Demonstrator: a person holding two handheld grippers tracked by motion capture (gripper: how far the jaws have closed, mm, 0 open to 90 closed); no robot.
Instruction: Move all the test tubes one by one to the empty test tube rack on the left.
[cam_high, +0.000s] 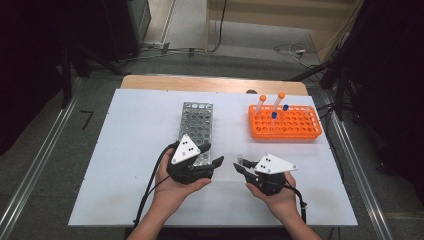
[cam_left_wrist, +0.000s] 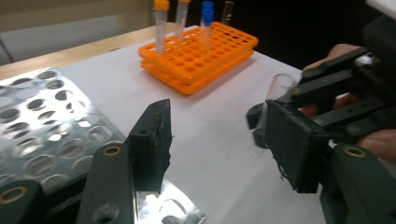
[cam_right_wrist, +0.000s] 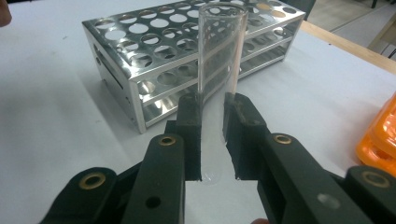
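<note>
Right gripper (cam_right_wrist: 212, 135): fingers clamped on a clear glass tube (cam_right_wrist: 219, 60), held upright above the white table (cam_high: 135, 130) | Left gripper (cam_left_wrist: 215, 140): fingers apart, nothing between them, beside the steel rack (cam_high: 196, 131) | Orange rack (cam_high: 285, 122): capped tubes stood at the far right.

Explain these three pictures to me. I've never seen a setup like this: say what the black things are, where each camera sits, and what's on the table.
A person sits at a white table holding a hand-operated grasping tool in each hand. The high view looks down from above; the other two pictures come from small cameras riding on each tool, looking along its black jaws. On the table stand a metal rack full of empty holes and an orange rack carrying a few capped tubes. The right tool is shut on a clear, uncapped glass tube. The left tool holds nothing; its jaws stand apart, facing the right tool.
</note>
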